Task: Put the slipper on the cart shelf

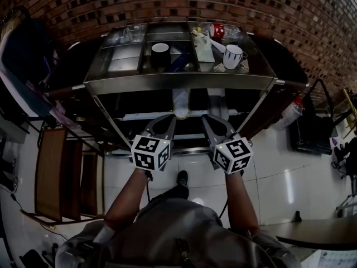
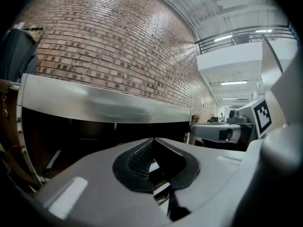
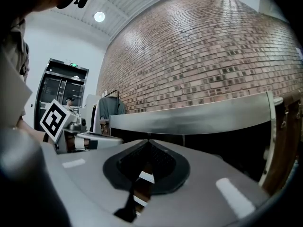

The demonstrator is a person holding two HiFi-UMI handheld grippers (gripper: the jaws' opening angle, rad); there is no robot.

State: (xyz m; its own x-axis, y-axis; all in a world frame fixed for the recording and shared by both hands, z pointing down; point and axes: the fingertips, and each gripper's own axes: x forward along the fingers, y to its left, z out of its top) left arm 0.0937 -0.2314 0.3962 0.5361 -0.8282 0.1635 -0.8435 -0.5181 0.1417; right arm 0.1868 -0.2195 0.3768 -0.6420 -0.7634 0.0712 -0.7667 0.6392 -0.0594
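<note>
Clearly, the fingers of the left gripper (image 2: pixel 152 140) are pressed together, tip against tip, and nothing sits between the ribbed pads. The right gripper (image 3: pixel 148 141) shows the same: its two jaws meet in a point and hold nothing. So both tools are empty. Past the tips, each gripper view looks at the steel front rail of the cart (image 1: pixel 184 82) and the dark space under it, with the brick wall (image 2: pixel 118 46) behind.

In the head view two pale long shapes lie side by side on the middle shelf (image 1: pixel 142 116), just beyond the gripper tips. The one I take for the slipper (image 1: pixel 181 100) is in front of the left gripper, and a second pale shape (image 1: pixel 217 102) is in front of the right one. The picture is dark there, and I cannot say for sure that they are footwear. If they are, I judge that the placing is done, because no gripper holds anything and nothing like a slipper is seen on the floor. What is left would be only to draw the hands away.

Further out, both grippers point nearly level toward the cart, near each other and slightly converging. They seem to be apart from the pale shapes. The left marker cube (image 1: pixel 150 152) and the right marker cube (image 1: pixel 232 154) sit nearest the person. Behind them the left forearm (image 1: pixel 125 197) and the right forearm (image 1: pixel 241 197) reach forward from the body, almost parallel.
</note>
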